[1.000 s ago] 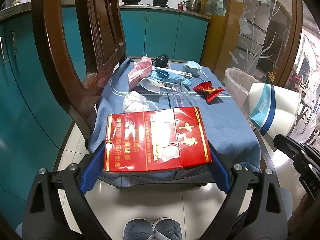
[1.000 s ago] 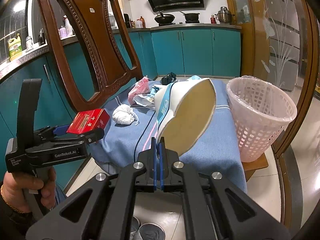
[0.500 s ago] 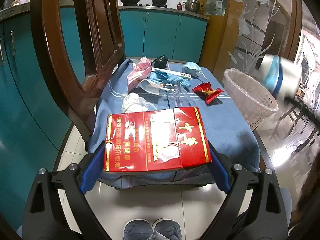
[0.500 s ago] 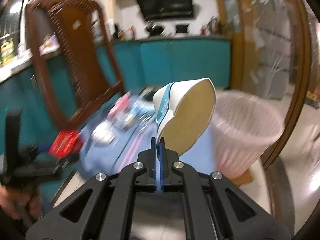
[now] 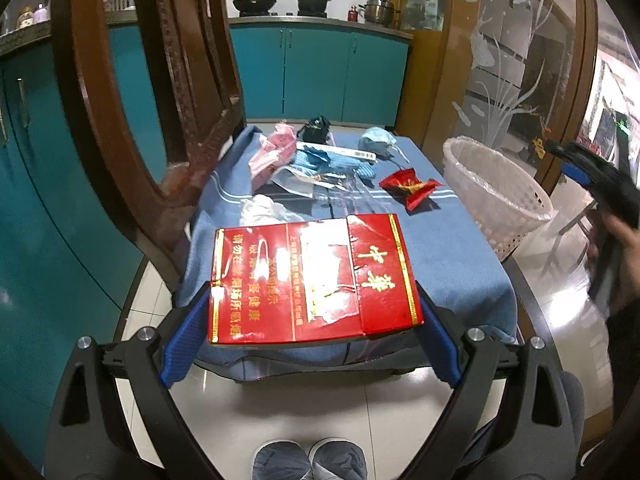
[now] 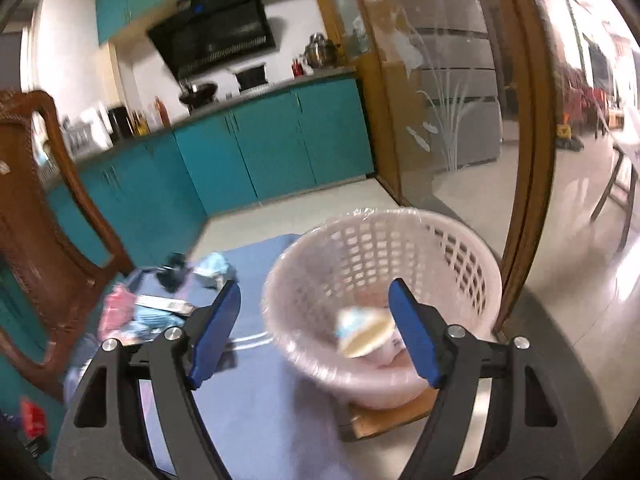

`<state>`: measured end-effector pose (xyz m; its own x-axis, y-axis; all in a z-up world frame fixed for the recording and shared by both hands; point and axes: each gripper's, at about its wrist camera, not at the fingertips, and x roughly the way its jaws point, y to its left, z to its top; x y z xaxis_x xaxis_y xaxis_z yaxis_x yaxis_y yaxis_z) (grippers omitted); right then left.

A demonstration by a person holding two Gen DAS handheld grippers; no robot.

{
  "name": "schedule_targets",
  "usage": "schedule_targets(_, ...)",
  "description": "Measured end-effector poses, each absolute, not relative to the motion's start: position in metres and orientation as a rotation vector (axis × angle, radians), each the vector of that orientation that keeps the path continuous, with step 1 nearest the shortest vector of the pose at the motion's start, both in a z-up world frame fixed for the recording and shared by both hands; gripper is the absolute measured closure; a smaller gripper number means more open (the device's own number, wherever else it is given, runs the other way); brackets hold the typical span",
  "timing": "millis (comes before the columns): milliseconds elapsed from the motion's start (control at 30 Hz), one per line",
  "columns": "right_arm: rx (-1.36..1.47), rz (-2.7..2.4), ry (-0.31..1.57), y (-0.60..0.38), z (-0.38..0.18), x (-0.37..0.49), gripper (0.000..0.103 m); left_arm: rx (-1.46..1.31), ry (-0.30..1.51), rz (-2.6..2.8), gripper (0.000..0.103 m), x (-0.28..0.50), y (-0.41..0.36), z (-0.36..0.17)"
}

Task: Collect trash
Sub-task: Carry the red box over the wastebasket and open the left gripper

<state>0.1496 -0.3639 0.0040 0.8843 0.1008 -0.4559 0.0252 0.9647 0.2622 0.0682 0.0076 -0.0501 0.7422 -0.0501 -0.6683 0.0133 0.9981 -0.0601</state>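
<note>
Basket (image 6: 460,256): my right gripper (image 6: 316,332), jaws just opened, hangs empty above its rim; cup (image 6: 362,334) inside. Left gripper (image 5: 314,320) clamps red carton (image 5: 312,276).

Red-and-gold carton (image 5: 312,280), blue cloth (image 5: 452,248), pale pink lattice basket (image 6: 400,264).

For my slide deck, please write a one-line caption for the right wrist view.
Open right hand-held gripper above the pink basket, where the paper cup it just released now lies.
</note>
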Motion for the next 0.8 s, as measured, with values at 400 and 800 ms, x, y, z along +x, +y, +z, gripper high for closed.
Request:
schedule_targets(400,0.29,0.093,0.563,-0.345,-0.018,-0.001,0.023,0.053,0.693,-0.406,0.011,0.184,-0.165,0.009)
schedule_targets(800,0.226,0.171,0.511,-0.321,0.012,-0.008,0.023,0.108,0.775,-0.409,0.003,0.258,-0.196,-0.009)
